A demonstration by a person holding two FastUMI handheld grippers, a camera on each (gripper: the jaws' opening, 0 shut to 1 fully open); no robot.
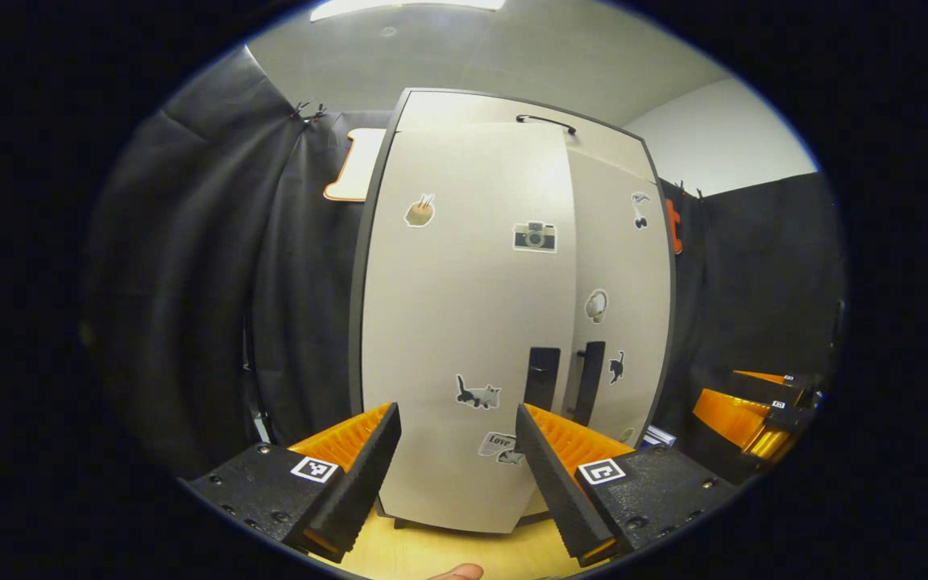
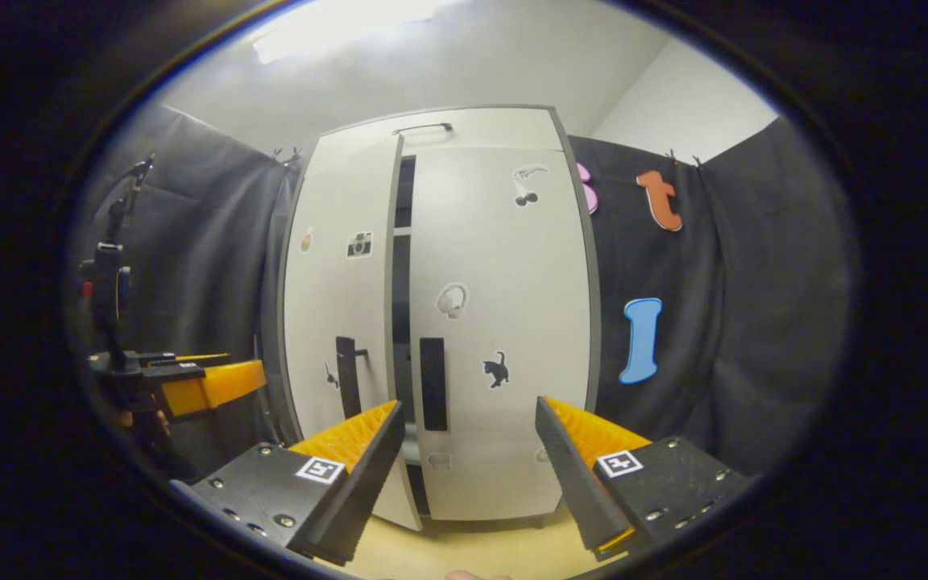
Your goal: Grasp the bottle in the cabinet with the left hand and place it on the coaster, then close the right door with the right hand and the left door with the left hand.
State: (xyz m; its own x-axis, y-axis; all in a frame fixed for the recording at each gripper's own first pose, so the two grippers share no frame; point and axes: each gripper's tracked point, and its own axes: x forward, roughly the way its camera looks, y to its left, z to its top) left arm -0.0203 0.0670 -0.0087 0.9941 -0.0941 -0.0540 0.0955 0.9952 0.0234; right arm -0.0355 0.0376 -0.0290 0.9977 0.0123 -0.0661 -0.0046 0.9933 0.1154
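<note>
Your left gripper (image 1: 457, 431) has its jaws spread, nothing between them, and they point at the cabinet (image 1: 512, 322) standing on the pale wooden tabletop (image 1: 432, 552). Straight ahead of those jaws is the left door (image 1: 464, 306), carrying camera and cat stickers; its dark handle (image 1: 542, 379) sits just above the right-hand jaw. The right door (image 1: 621, 298) lies beyond it, toward the right of the jaws, with its own handle (image 1: 590, 381) close beside the first. Your right gripper (image 2: 468, 431) also has its jaws spread and holds nothing. Ahead of them the right door (image 2: 500, 322) looks shut against the frame, while the left door (image 2: 339, 322) stands slightly ajar, leaving a dark gap (image 2: 402, 266) between the two. You cannot make out the bottle through that gap; its place cannot be told. From the right gripper view, your left gripper (image 2: 218, 383) shows far to the left of the jaws, held apart from the cabinet.
</note>
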